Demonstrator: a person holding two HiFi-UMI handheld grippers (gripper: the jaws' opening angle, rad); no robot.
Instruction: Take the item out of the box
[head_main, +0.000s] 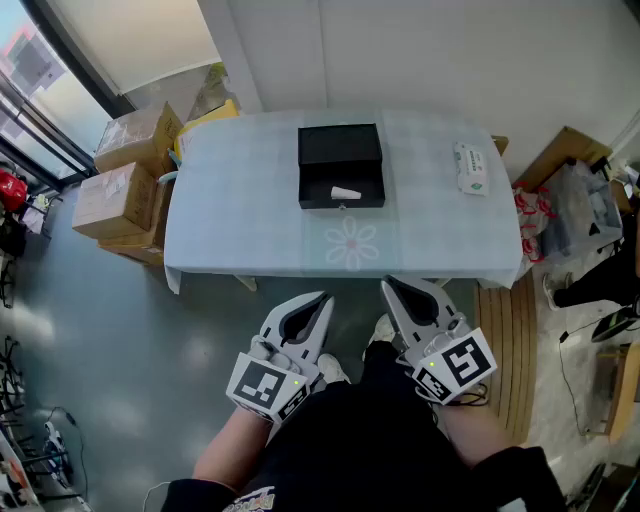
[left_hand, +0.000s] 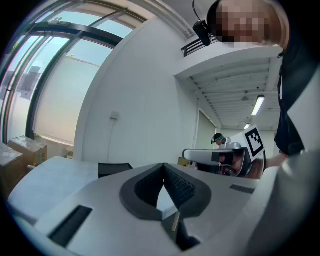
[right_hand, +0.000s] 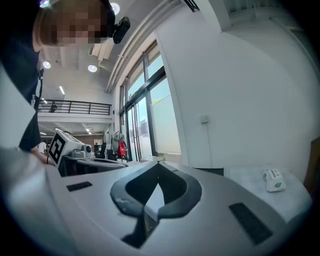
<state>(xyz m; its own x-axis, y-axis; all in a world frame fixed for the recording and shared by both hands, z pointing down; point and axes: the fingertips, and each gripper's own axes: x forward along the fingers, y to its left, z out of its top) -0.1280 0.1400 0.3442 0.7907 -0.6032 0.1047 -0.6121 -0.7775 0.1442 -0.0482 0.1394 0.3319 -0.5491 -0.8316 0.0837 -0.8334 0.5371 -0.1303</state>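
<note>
A black open box (head_main: 341, 166) sits at the middle back of the table (head_main: 240, 220), with a small white item (head_main: 345, 193) lying in its near part. The box's rim (left_hand: 114, 169) shows low in the left gripper view, and its edge (right_hand: 210, 171) in the right gripper view. My left gripper (head_main: 326, 297) and right gripper (head_main: 386, 284) hover side by side before the table's front edge, well short of the box. On both grippers the jaws meet at the tips with nothing between them.
A white packet (head_main: 471, 167) lies on the table's right part, also the packet (right_hand: 274, 180) in the right gripper view. Cardboard boxes (head_main: 128, 178) are stacked left of the table. Bags (head_main: 562, 215) and clutter stand to the right. A wall runs behind the table.
</note>
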